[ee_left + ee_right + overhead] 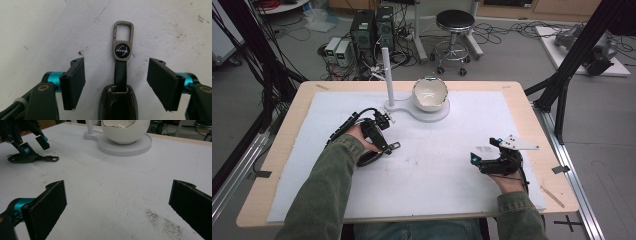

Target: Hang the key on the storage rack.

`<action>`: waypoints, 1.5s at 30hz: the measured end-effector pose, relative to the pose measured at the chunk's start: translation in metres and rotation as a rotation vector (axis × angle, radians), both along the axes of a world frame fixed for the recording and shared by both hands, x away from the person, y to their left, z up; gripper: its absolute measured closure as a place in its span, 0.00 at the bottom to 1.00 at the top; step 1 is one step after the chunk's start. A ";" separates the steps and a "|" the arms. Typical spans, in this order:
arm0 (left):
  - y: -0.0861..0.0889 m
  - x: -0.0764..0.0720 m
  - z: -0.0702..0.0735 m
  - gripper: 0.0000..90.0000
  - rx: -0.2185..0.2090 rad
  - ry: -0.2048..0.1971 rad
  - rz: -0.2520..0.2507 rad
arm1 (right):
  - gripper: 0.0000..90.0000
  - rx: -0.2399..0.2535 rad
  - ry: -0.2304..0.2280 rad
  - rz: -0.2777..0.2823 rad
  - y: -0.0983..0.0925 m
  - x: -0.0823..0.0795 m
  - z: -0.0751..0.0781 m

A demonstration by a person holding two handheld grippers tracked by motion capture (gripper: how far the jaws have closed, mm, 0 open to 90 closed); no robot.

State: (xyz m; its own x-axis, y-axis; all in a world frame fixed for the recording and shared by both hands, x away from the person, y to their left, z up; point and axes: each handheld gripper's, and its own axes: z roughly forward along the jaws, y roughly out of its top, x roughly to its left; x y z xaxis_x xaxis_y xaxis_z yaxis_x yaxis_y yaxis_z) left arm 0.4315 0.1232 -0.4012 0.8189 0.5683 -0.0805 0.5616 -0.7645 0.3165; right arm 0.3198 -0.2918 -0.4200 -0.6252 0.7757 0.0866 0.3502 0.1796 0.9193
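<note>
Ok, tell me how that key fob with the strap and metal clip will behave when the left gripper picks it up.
The key fob looks glossy and rounded, so it may slip between the left gripper's flat pads, which stand apart on either side. The strap seems flexible, so the metal clip will probably dangle and swing. It looks small and likely light.

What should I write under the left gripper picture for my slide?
Left gripper open over a dark key fob, its strap and metal clip lying between the jaws on the white table.
</note>
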 end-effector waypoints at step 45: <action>0.031 0.000 0.012 0.91 -0.083 -0.042 0.013 | 0.00 0.006 0.006 -0.009 -0.003 -0.001 0.000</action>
